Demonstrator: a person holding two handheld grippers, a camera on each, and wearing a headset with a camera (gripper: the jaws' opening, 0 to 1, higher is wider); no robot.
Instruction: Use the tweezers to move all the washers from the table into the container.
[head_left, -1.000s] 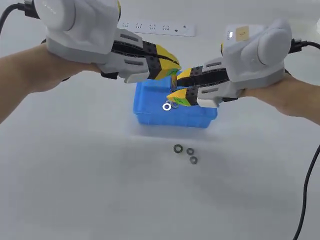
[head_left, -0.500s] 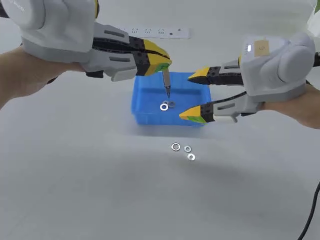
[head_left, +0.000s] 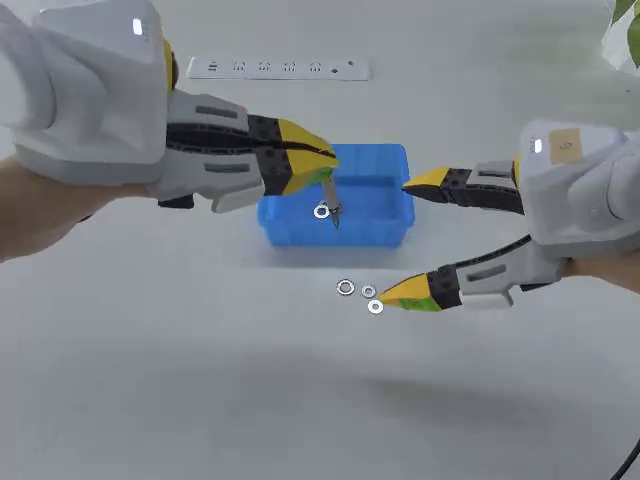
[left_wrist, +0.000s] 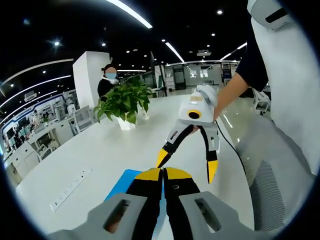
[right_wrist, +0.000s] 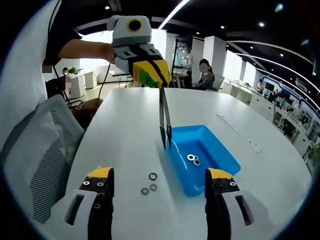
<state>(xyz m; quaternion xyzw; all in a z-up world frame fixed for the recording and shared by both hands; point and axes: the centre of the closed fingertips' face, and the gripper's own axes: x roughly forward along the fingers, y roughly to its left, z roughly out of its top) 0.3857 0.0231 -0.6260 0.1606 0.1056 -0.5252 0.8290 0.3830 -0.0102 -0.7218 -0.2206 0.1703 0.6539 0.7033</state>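
My left gripper is shut on the top of a pair of grey tweezers, which hang point down over the blue container. In the right gripper view the tweezers end just above the container's near rim, with nothing between their tips. Washers lie inside the container. Three more washers lie on the white table in front of it. My right gripper stands wide open to the right, its lower jaw beside the loose washers, holding nothing.
A white power strip lies at the back of the table. A potted plant stands further off. A mesh chair stands by the table's edge. People stand in the background.
My right gripper, which was shut close against the tweezers at the left gripper's tips, has opened and drawn back to the right. The left gripper keeps the tweezers over the container.
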